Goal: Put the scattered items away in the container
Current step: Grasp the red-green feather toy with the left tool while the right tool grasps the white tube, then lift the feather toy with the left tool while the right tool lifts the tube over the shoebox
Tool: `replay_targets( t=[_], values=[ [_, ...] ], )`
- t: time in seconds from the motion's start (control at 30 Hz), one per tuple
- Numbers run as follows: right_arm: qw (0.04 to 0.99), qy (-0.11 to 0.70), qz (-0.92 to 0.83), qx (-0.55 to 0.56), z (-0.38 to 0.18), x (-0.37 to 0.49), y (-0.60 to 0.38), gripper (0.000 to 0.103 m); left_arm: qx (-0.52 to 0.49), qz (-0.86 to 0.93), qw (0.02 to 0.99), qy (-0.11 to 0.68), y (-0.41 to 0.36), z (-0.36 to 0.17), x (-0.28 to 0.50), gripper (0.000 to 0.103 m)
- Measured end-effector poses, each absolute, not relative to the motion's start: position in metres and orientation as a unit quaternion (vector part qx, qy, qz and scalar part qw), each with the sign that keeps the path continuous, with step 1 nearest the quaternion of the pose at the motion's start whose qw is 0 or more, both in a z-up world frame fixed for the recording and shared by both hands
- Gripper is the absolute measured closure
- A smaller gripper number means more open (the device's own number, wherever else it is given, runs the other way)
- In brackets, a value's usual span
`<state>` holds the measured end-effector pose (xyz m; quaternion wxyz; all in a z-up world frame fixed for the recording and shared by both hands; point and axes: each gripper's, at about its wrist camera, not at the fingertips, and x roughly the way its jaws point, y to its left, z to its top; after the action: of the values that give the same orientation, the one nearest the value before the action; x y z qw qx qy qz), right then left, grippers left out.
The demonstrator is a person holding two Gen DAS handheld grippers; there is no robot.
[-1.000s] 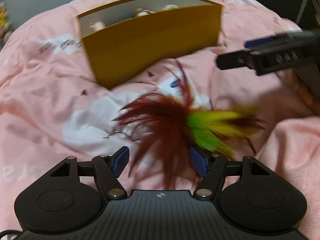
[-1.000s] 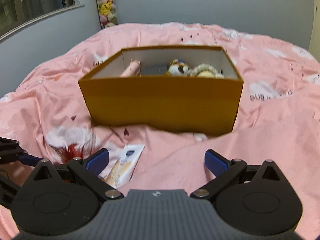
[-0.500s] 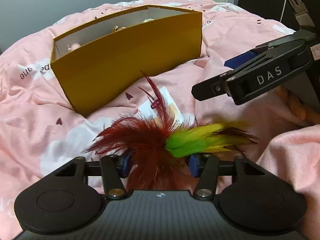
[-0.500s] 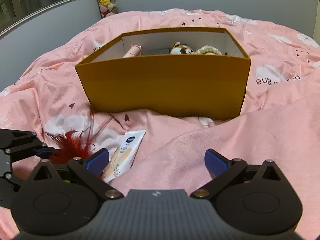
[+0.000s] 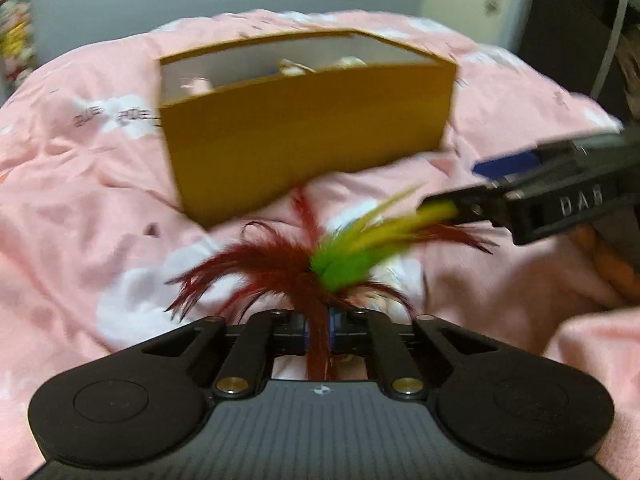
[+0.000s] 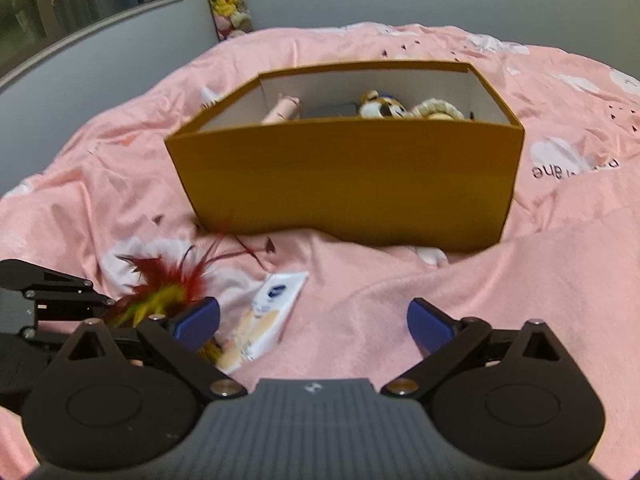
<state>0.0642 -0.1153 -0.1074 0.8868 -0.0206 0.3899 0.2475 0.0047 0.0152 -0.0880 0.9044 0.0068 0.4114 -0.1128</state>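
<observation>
The feather toy, dark red with a green and yellow tuft, stands out of my left gripper, which is shut on its stem just above the pink duvet. Beyond it sits the open mustard-yellow box. In the right wrist view the same feathers show at the lower left, in front of the box. My right gripper hangs over the duvet with its jaws wide and closing. A white tube lies flat just inside its left finger, and no pad presses on it.
The box holds a plush tiger, a pink roll and a dark flat item. Rumpled pink duvet rises in a fold at the right. Soft toys hang in the far corner. A person's hand holds the right gripper.
My left gripper's jaws have closed from wide apart onto the feather toy's stem, and the feathers now stand up higher. The right gripper's jaws have narrowed slightly.
</observation>
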Motion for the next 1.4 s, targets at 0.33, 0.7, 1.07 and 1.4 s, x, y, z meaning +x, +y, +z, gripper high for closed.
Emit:
replay_targets(
  t=[0.33,0.7,1.07,1.4],
  values=[
    [0.840,0.456,0.295,0.010,-0.118,0.096,-0.091,0.061,-0.015,-0.104,0.908,0.407,0.026,-0.087,0.007,0.097],
    [0.808,0.511,0.279,0.090,-0.143,0.125,-0.103,0.070,0.044,-0.172,0.894,0.411,-0.001,-0.096,0.010,0.053],
    [0.780,0.539,0.295,0.117,-0.167,0.147,-0.089,0.073,0.062,-0.222,0.884,0.407,-0.021,-0.109,0.023,0.049],
    [0.782,0.517,0.319,0.140,-0.162,0.140,-0.095,0.090,0.047,-0.232,0.891,0.387,-0.017,-0.108,0.018,0.098]
  ],
)
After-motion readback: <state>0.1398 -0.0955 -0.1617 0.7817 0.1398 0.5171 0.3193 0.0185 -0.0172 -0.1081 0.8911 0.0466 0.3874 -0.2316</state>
